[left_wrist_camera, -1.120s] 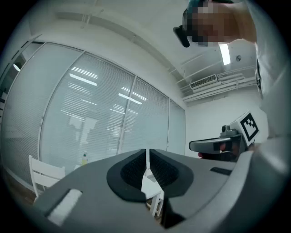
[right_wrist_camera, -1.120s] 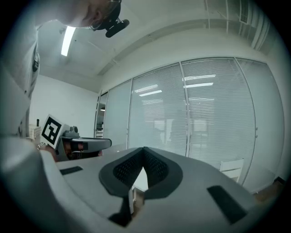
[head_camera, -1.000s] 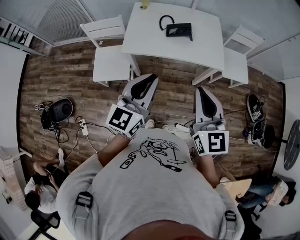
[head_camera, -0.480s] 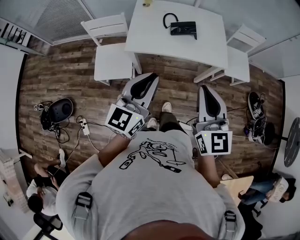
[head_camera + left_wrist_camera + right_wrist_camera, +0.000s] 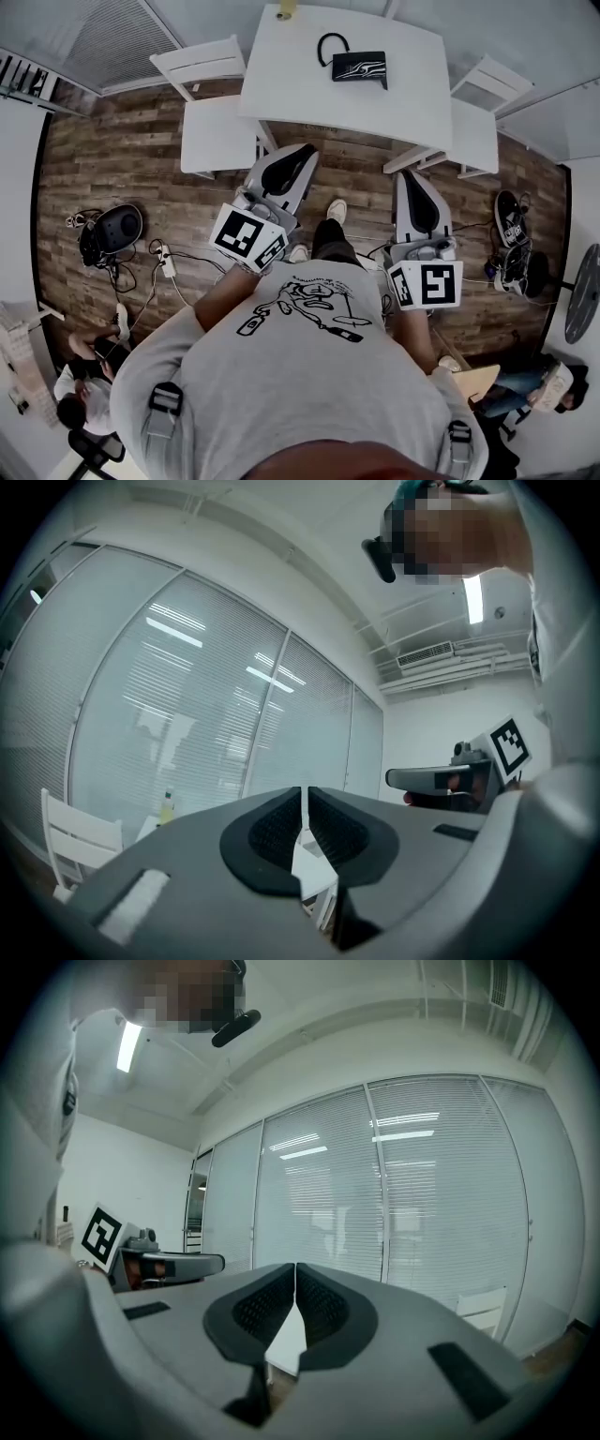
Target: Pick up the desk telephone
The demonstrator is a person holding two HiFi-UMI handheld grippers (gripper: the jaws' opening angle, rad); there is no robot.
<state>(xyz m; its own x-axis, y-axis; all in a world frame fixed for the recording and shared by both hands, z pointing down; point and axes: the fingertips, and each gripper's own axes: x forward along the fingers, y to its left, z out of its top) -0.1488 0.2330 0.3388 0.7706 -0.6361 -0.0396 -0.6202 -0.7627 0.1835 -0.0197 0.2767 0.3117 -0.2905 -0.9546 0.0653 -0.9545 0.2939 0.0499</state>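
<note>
At the top centre of the head view, the telephone (image 5: 359, 68) lay on the white table (image 5: 300, 89); its cord (image 5: 326, 42) looped at its upper left and a small yellow bottle (image 5: 285, 9) stood at the far edge; neither gripper was near it.

Compared with a second before, a leg and shoe (image 5: 336, 210) had come into sight between the grippers, and both grippers had shifted up the frame toward the table; this was judged a step of approach, with the reach itself not yet begun.

The left gripper (image 5: 307, 150) had its jaws together with nothing between them; the right gripper (image 5: 402, 176) was likewise closed and empty; both pointed level toward the blinds beyond the table. The jaws would need to part before any grip on the telephone.

Room for movement: a strip of wooden floor ran between the left chair (image 5: 217, 136) and the right chair (image 5: 473, 131), leading straight to the near table edge; the left gripper's tip sat, in the frame, just by that chair's seat corner, so that side was judged the tighter. Cables and a power strip (image 5: 167, 261) lay at mid left, well apart from the path; seated persons occupied the lower corners.
</note>
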